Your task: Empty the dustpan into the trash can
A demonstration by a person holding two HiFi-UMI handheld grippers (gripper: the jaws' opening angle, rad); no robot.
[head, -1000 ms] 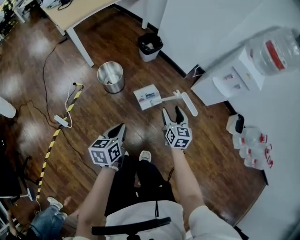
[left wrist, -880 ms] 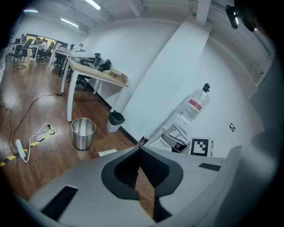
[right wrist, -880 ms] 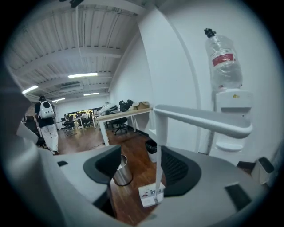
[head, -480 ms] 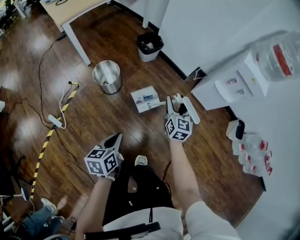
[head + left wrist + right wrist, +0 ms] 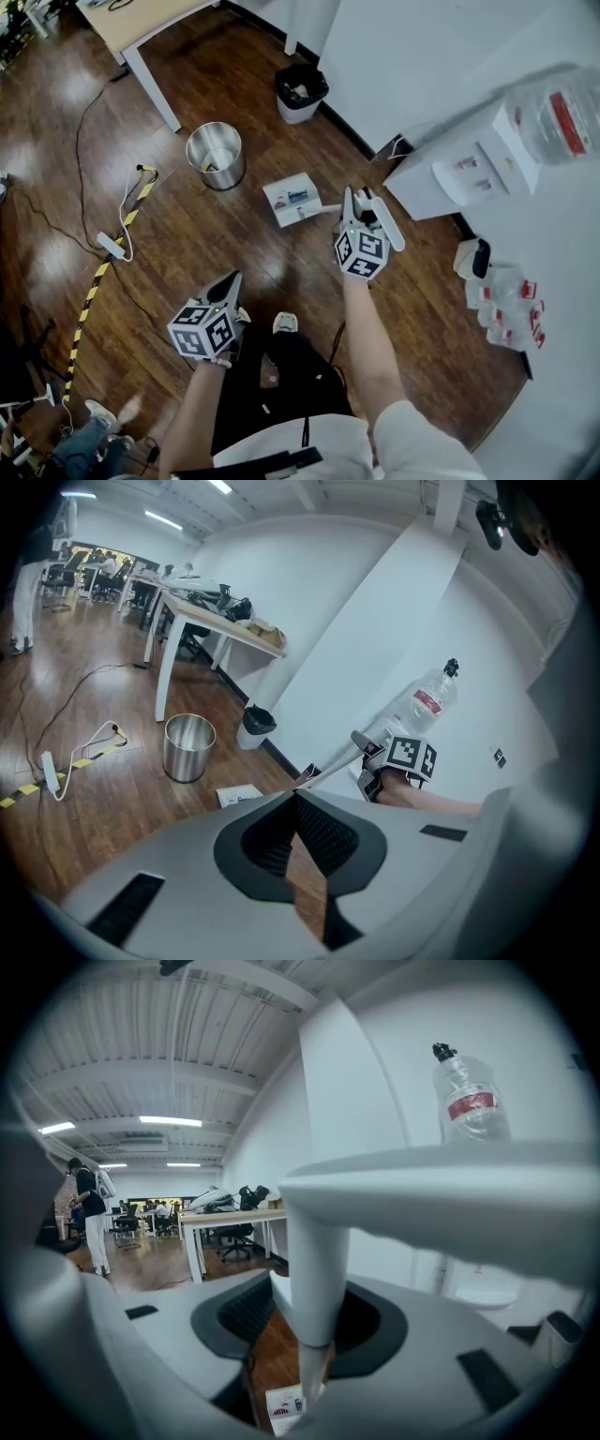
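**Position.** The dustpan [image 5: 291, 199] rests on the floor [image 5: 187, 234], between the person and the steel can [image 5: 216, 155]. Its long handle [image 5: 328, 206] slopes up from the pan to the right tongs [image 5: 356, 199]. A black bin [image 5: 300, 91] stands farther off, by the wall.

**Tongs state.** The right tongs have just been closing. The white shaft stands between the jaws, just below the cross-bar at the top of the handle, and the pads appear to be pressing on it. The left tongs [image 5: 232, 281] hang low near the person's legs, with the jaws nearly together and nothing between them.

**Handling.**
- The dustpan looks like moulded plastic, so it is probably light and stiff with a smooth surface.
- A grip high on the shaft leaves the pan at the end of a long lever. The pan will probably swing, and the round shaft may twist in the pads.
- The cross-bar above the jaws should stop the shaft sliding down.
- Keep the pan's mouth tilted up while carrying it. What the pan holds cannot be made out.
- If the pan sways, the left tongs are free to steady the lower shaft.
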